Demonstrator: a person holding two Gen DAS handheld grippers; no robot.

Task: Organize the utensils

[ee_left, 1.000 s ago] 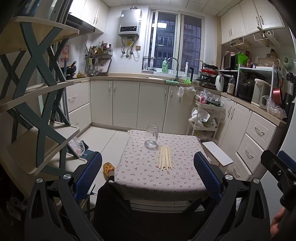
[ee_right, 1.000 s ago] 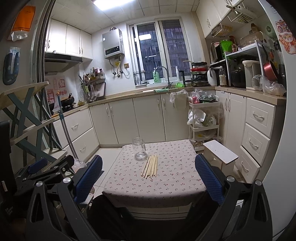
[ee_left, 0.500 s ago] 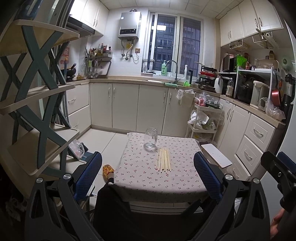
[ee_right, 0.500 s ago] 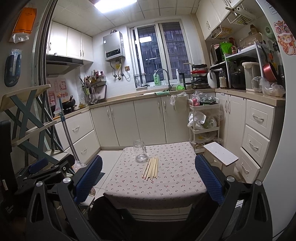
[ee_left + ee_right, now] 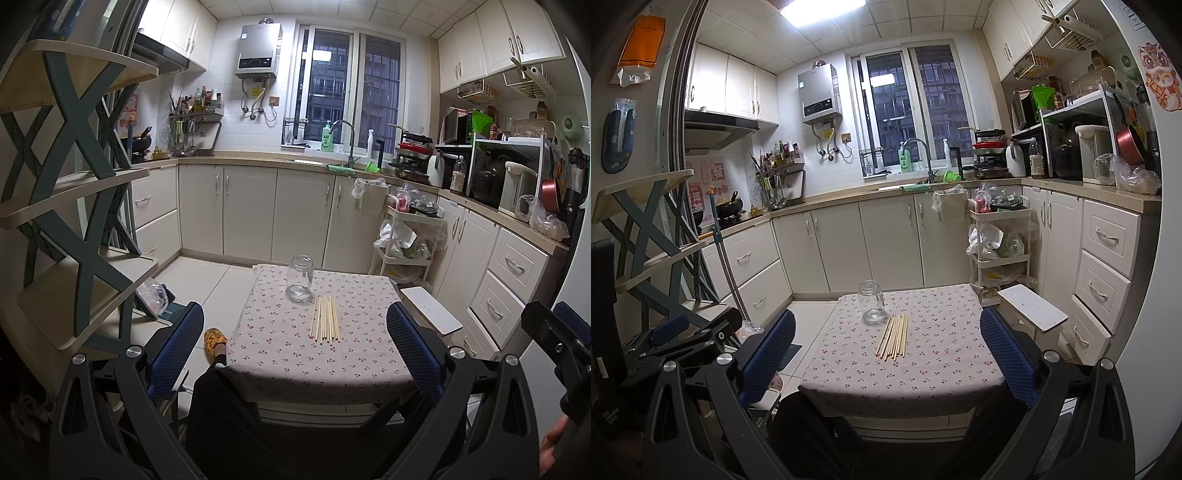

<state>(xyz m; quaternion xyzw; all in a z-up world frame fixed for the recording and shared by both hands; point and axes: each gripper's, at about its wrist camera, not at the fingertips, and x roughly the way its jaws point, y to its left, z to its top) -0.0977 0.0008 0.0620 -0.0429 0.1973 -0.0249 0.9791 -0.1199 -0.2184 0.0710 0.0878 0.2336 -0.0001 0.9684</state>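
Several wooden chopsticks [image 5: 325, 319] lie side by side on a small table with a flowered cloth [image 5: 295, 354]; they also show in the right wrist view [image 5: 894, 335]. An empty clear glass jar [image 5: 300, 277] stands upright just behind them, and appears in the right wrist view [image 5: 872, 302] too. My left gripper [image 5: 295, 347] is open and empty, held well back from the table's near edge. My right gripper [image 5: 886, 354] is open and empty, equally far back. The right gripper shows at the left view's right edge [image 5: 561, 343].
A white stool [image 5: 430, 309] stands at the table's right. A wooden shelf unit with green crossbars [image 5: 70, 206] stands on the left. White cabinets [image 5: 273, 210] line the back and right walls. A white trolley with bags [image 5: 406, 240] stands behind the table.
Both views have tilted slightly upward, so the table sits a little lower in frame. The chopsticks and jar have not moved. Both grippers stay open.
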